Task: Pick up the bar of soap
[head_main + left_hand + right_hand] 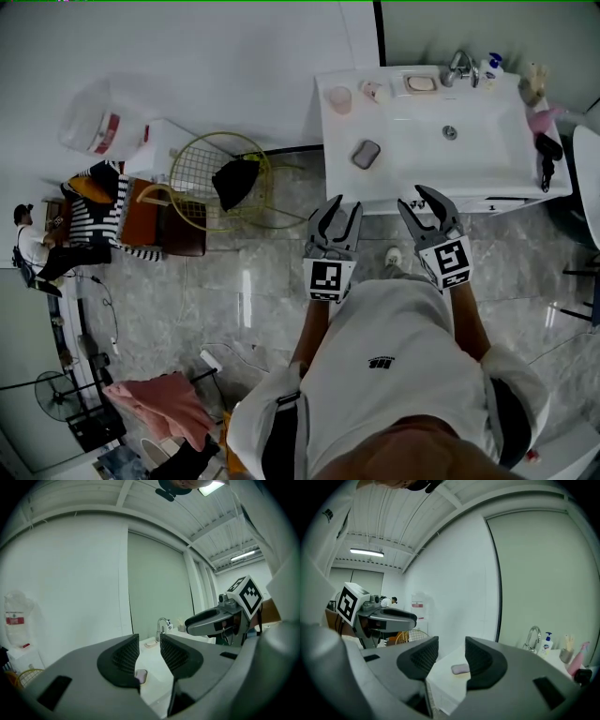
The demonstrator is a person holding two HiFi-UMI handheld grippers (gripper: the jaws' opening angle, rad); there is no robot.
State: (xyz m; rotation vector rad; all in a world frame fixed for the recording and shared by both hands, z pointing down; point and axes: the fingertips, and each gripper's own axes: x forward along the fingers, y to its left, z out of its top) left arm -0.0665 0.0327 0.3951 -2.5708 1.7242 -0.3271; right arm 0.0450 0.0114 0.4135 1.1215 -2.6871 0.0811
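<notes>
- A white basin [403,141] is seen at the upper right of the head view.
- The left gripper [344,208] and right gripper [415,200] are held mid-frame, below its front edge, jaws spread and empty.
- The soap [366,154] is seen lying on the basin's left ledge.

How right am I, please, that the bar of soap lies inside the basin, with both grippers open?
Not quite: the head view shows the bar of soap on the counter left of the basin, not inside it. The left gripper and right gripper are indeed open.
</notes>
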